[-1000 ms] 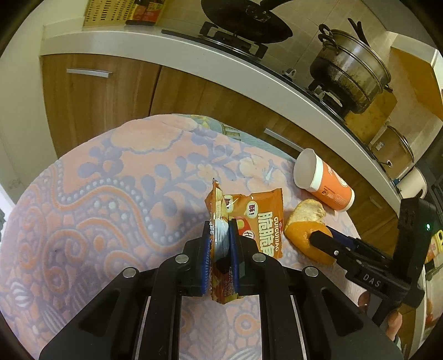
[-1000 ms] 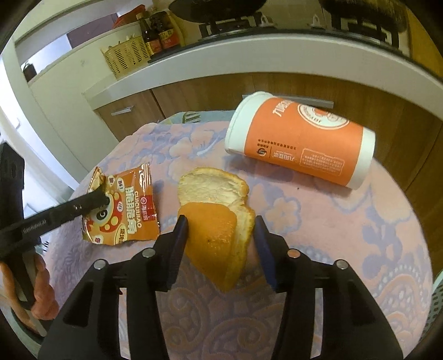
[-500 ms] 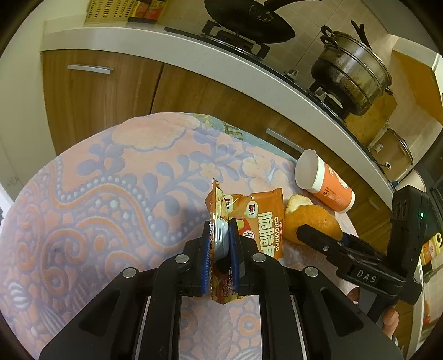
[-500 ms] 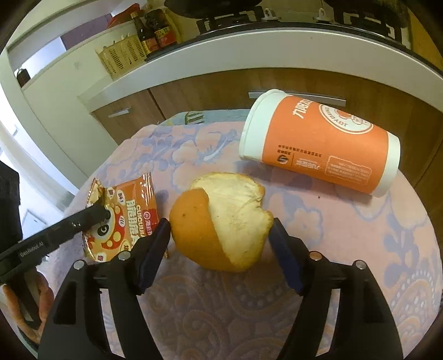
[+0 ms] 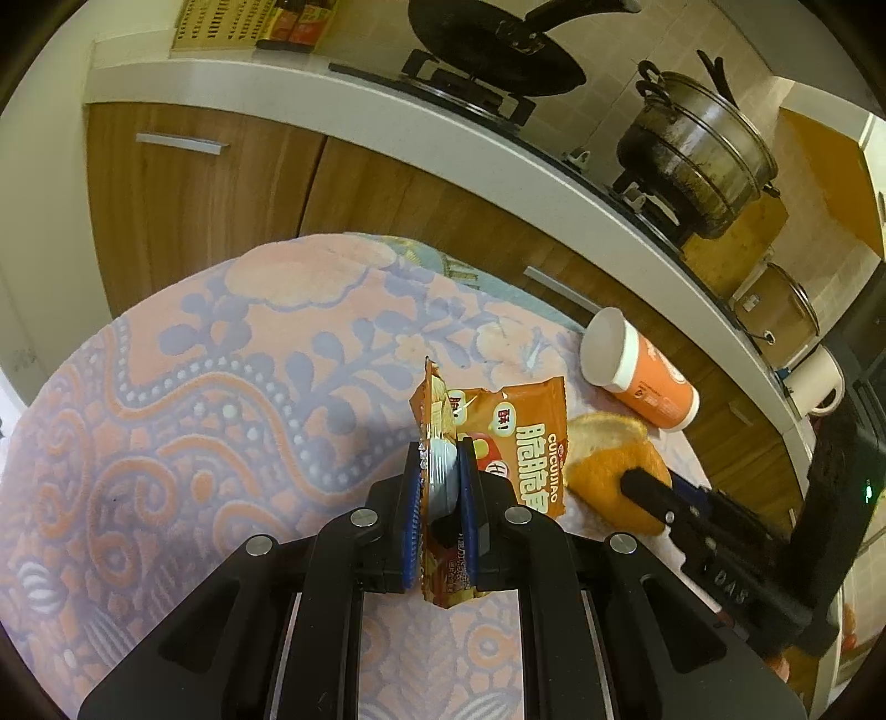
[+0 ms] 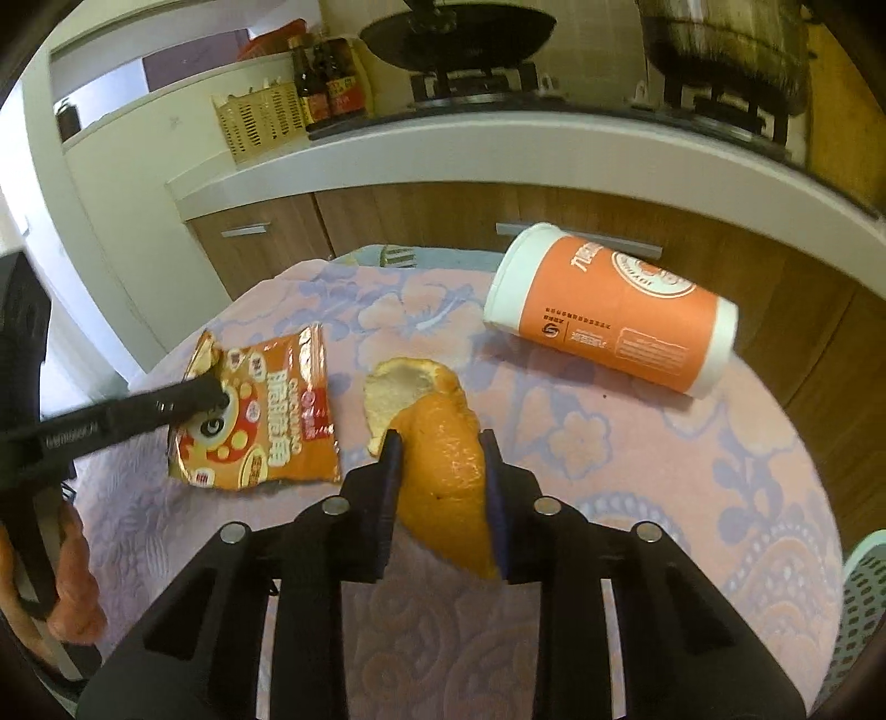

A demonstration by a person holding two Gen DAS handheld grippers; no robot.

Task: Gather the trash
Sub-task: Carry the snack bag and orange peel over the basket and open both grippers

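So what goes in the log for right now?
left tool: shut on snack bag | right tool: shut on orange peel | cup: lying on table

Home kitchen for sure: gas stove [image 5: 470, 97] with a wok [image 5: 493, 52], steamer pot [image 5: 695, 152], wood cabinets [image 5: 199, 188].
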